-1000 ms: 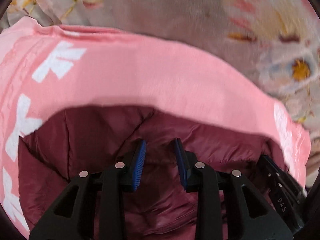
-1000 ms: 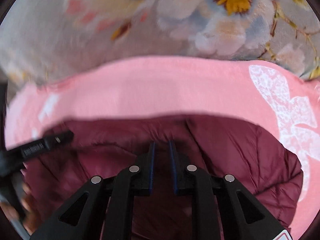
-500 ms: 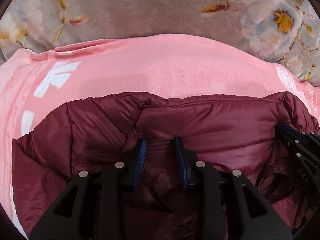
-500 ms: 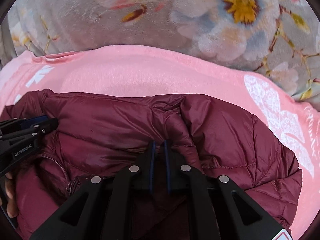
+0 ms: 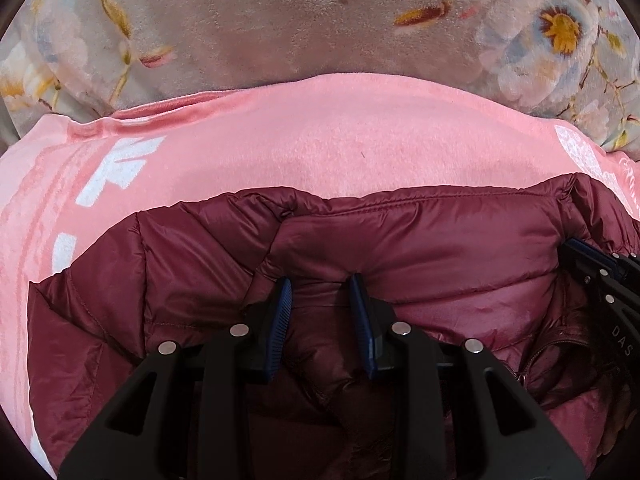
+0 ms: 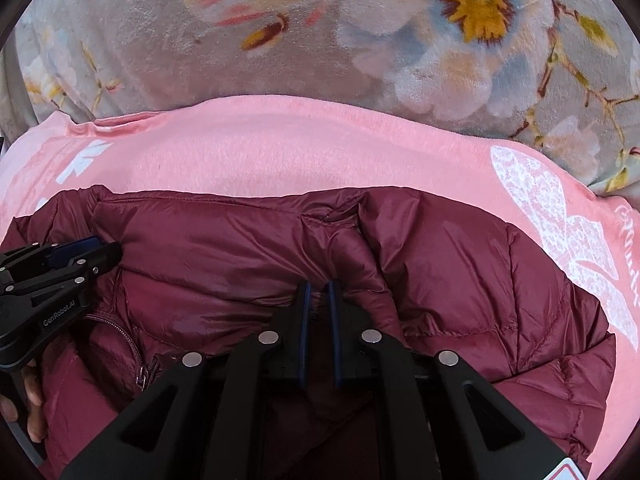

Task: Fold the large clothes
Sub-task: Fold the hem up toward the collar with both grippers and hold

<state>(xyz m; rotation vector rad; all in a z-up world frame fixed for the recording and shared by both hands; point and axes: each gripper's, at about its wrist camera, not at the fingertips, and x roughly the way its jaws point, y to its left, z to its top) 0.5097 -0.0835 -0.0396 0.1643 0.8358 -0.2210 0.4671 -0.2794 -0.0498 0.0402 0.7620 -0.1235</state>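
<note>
Maroon quilted puffer jacket (image 5: pixel 420 248) lies on a pink fleece blanket (image 5: pixel 320 140) with white print; the pink blanket sits on a grey floral blanket (image 5: pixel 248 20) that fills the upper part of both wrist views. The jacket's stitched edge runs across the frame, bordering the pink fleece beyond it. A zipper (image 6: pixel 132 344) shows at the lower left of the right wrist view, near a fold in the fabric.

Left hand-held gripper (image 5: pixel 320 292): blue-padded fingers (image 5: pixel 282 316) partly spread, with a bunched ridge of jacket fabric filling the gap between them. Pads appear to press on this fold, so it reads as pinching the jacket.

Right hand-held gripper (image 6: pixel 318 296): fingers nearly pressed together, only a narrow slot between them, and a thin layer of jacket fabric caught in that slot. Reads as pinching the jacket.

Both grippers point downward onto the jacket, side by side and apart. Each appears at the edge of the other's view. A person's fingers (image 6: pixel 32 400) are visible at the lower left edge of the right wrist view, beneath the left gripper's body.
</note>
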